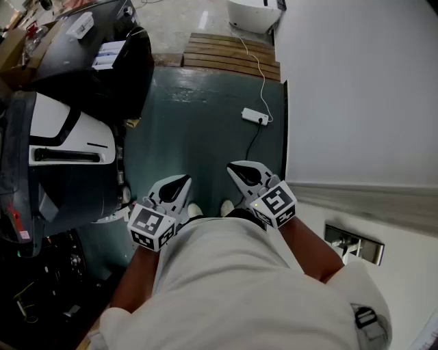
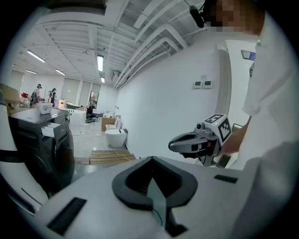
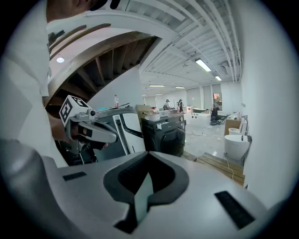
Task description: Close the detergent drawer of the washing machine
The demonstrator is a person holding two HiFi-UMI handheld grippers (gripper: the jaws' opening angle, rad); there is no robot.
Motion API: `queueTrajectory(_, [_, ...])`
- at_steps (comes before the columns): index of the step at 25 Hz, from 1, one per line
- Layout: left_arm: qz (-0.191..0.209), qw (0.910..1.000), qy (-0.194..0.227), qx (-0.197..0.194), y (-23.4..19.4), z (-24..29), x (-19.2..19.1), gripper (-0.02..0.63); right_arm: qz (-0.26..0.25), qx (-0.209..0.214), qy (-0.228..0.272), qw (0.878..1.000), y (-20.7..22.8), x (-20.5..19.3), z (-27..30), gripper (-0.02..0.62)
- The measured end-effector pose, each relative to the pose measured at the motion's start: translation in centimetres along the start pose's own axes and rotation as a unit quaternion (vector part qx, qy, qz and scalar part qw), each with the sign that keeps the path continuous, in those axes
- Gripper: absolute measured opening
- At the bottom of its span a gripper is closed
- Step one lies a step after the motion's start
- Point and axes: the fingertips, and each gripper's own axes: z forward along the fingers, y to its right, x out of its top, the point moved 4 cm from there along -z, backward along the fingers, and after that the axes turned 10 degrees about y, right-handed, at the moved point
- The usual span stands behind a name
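Observation:
Two washing machines stand at the left in the head view: a white-and-black one [image 1: 65, 147] and, farther off, a black one [image 1: 102, 68] whose detergent drawer [image 1: 109, 53] sticks out open. The same drawer [image 2: 52, 130] shows in the left gripper view and, small, in the right gripper view [image 3: 163, 126]. My left gripper [image 1: 179, 186] and right gripper [image 1: 239, 169] are held close to the person's body, well away from both machines. Both are shut with nothing between the jaws, as each gripper view shows [image 2: 152, 184] [image 3: 145, 179].
A white power strip [image 1: 254, 116] with its cable lies on the dark green floor ahead. Beyond it is a wooden pallet [image 1: 233, 55] and a white toilet [image 1: 253, 14]. A white wall [image 1: 356, 89] runs along the right, with a metal plate [image 1: 354, 244] near its base.

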Motion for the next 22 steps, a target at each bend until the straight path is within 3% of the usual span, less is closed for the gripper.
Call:
queueTrajectory(9, [-0.016,0.9999,0.0,0.004,-5.5,-3.2,-0.7,-0.005,-0.007,0.011,-0.009,1.0,-2.7,1.0,5.7,0.003])
queueTrajectory(15, [-0.017,0.9983,0.013,0.053,-9.4,-2.0,0.4,-0.005,0.0,0.011,0.011,1.0,0.4,2.5,9.4,0.004])
queueTrajectory(19, [0.002,0.9943,0.028,0.103,-12.5,1.5,2.6,-0.002,-0.015,0.034,0.019,0.999,4.5,3.5,13.1,0.11])
queueTrajectory(21, [-0.005,0.9916,0.031,0.125,-13.9,3.7,3.6,0.12,-0.02,0.043,0.022,0.999,7.0,4.2,15.0,0.133])
queueTrajectory(22, [-0.009,0.9898,0.032,0.138,-14.6,4.7,4.1,0.122,-0.023,0.047,0.024,0.998,8.3,4.6,15.8,0.135])
